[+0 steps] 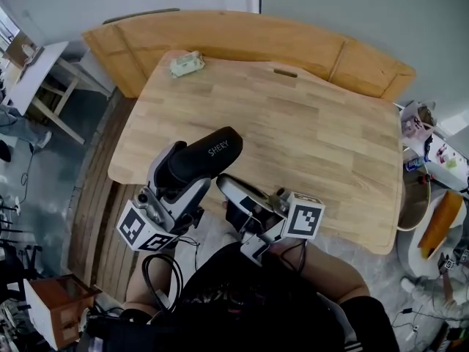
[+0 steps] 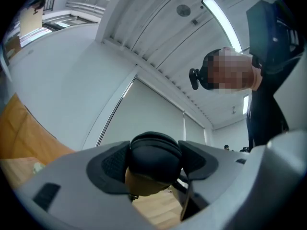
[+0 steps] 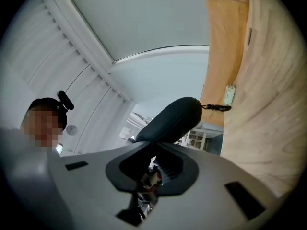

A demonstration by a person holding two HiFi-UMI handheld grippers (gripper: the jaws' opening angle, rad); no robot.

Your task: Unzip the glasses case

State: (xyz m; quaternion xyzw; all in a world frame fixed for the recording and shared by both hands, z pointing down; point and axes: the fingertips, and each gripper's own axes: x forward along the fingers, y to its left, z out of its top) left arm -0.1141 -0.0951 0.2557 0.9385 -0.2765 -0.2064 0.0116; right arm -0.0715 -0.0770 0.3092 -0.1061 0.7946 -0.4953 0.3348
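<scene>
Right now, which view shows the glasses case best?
Head view: the glasses case shows along most of its length, lettering up, one end in the left gripper. Left gripper view shows only its rounded end between the jaws; right gripper view shows it foreshortened.

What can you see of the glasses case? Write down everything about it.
The glasses case is a black oblong pod with rounded ends, matte and fabric-like, with white lettering on its side. It is held in the air over the near edge of the wooden table, tilted upward. The left gripper has its jaws clamped on one end; a small black clip sticks out from the other. The right gripper sits close beside it, jaws nearly together; whether they pinch anything is unclear.
</scene>
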